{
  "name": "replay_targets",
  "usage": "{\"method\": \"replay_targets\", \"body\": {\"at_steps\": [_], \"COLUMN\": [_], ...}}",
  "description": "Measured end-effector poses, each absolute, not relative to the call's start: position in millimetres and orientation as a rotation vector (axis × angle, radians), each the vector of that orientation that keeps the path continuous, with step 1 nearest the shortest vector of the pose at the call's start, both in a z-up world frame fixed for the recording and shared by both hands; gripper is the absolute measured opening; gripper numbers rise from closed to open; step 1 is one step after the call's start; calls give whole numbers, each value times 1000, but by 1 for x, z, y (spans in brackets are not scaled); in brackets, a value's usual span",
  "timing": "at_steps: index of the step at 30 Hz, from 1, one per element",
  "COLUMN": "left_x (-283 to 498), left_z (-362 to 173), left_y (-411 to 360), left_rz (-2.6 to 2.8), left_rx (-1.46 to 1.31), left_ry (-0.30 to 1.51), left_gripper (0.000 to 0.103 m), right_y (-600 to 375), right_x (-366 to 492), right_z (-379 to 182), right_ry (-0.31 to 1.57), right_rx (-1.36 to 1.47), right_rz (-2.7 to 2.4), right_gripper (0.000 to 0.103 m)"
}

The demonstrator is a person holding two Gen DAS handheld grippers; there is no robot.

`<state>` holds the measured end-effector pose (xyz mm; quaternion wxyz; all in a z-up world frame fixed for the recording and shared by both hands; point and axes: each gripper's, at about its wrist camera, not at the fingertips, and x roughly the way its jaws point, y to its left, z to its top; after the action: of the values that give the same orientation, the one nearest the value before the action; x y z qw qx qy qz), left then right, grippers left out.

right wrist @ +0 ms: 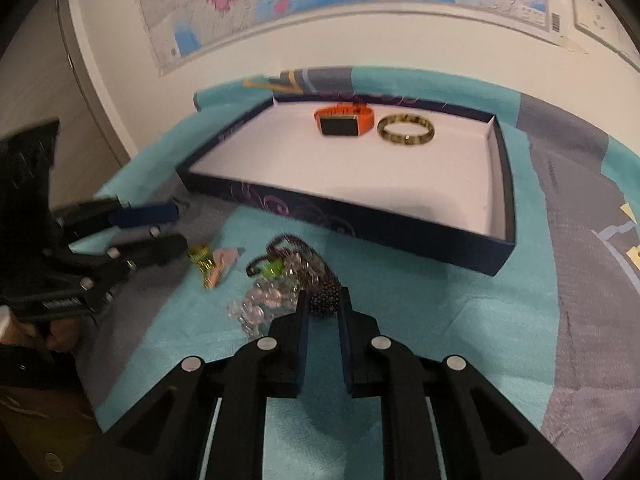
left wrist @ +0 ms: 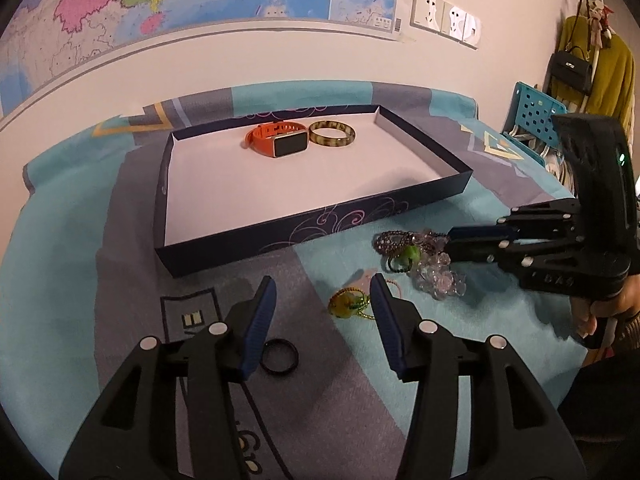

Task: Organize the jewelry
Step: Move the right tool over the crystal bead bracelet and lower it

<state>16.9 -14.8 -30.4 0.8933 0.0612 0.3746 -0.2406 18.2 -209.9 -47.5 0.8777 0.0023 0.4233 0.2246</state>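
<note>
A dark blue tray (left wrist: 312,224) (right wrist: 360,226) with a white floor holds an orange smartwatch (left wrist: 276,142) (right wrist: 344,120) and a mottled bangle (left wrist: 332,134) (right wrist: 406,130) at its far side. In front of it lies a heap of jewelry: a dark beaded bracelet (right wrist: 320,288) (left wrist: 394,240), clear crystal beads (left wrist: 438,276) (right wrist: 260,304) and a green ring (left wrist: 408,256) (right wrist: 274,268). My right gripper (right wrist: 324,302) (left wrist: 450,242) is shut on the dark beaded bracelet. My left gripper (left wrist: 322,288) (right wrist: 176,226) is open, above a gold-green bracelet (left wrist: 348,304) (right wrist: 202,260). A black ring (left wrist: 279,356) lies by its left finger.
A teal and grey cloth (left wrist: 80,300) (right wrist: 460,320) covers the table. A wall with a map (left wrist: 160,0) stands behind. A blue perforated rack (left wrist: 532,114) and hanging bags (left wrist: 572,68) are at the right. A pink item (right wrist: 226,260) lies by the gold bracelet.
</note>
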Motion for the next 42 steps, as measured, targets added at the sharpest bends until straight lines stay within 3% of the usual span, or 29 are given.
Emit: {"method": "replay_targets", "body": {"at_steps": [10, 13, 20, 24, 26, 28, 31, 32, 42], "left_x": [14, 14, 10, 5, 3, 2, 1, 1, 9], "left_z": [-34, -33, -33, -33, -33, -34, -35, -35, -37], "left_y": [-10, -7, -1, 1, 2, 1, -1, -1, -23], "left_rz": [-491, -480, -461, -452, -455, -459, -465, -469, -490], "left_rx": [118, 119, 128, 141, 144, 151, 159, 159, 216], "left_ry": [782, 780, 784, 784, 784, 784, 785, 787, 789], "left_gripper": [50, 52, 54, 56, 57, 57, 57, 57, 57], "right_y": [-241, -237, -182, -177, -180, -182, -188, -189, -202], "right_x": [16, 8, -6, 0, 3, 4, 1, 1, -3], "right_z": [-38, -35, -43, -52, -55, -55, -55, -53, -42], "right_ry": [873, 859, 860, 878, 884, 892, 887, 880, 869], "right_rx": [24, 24, -93, -91, -81, -58, -43, -32, 15], "right_rz": [309, 326, 478, 454, 442, 454, 454, 462, 464], "right_gripper": [15, 33, 48, 48, 45, 25, 17, 7, 8]}}
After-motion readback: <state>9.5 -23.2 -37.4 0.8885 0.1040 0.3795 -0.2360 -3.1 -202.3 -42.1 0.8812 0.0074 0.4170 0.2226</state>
